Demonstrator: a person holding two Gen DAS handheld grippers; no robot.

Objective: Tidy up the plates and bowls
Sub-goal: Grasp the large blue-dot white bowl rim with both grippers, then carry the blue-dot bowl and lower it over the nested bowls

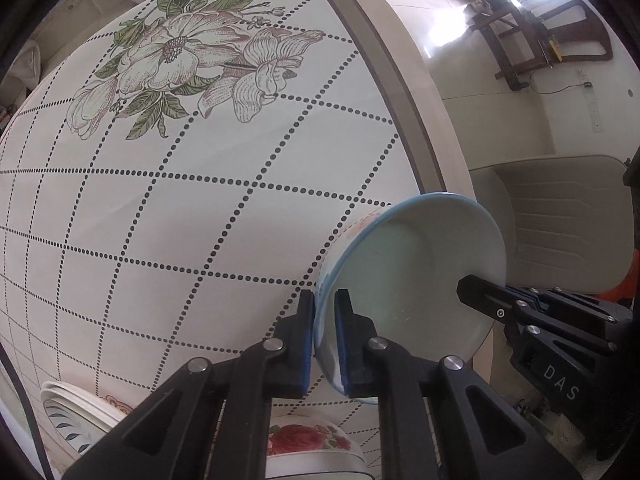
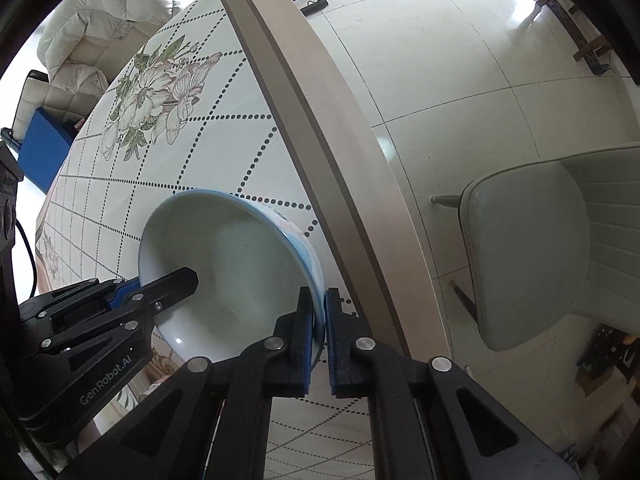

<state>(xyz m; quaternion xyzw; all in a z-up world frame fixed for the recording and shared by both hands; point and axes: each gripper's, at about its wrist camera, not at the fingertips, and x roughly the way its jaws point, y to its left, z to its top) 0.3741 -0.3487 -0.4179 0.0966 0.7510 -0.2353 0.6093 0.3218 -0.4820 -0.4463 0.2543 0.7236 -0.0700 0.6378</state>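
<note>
Close by the table's edge [image 2: 320, 128], both the left gripper [image 1: 325, 344] and right gripper [image 2: 319, 344] pinch opposite rims of the tilted blue-rimmed bowl [image 1: 404, 276] above a rose bowl [image 1: 312, 444], with bare tablecloth [image 1: 160, 220] beyond and a chair [image 2: 552, 248] off the edge.

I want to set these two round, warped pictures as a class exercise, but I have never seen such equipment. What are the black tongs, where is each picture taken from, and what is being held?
The black tongs are hand-held grippers: a person holds one in each hand, and each carries a wide-angle camera looking along its two fingers. One picture comes from the left gripper, the other from the right gripper. Both are clamped on opposite rims of one blue-rimmed bowl, which is tilted above a table with a dotted, flowered cloth. At the bottom of the left picture sit a rose-patterned bowl and stacked plates. A pale chair stands beside the table.
</note>
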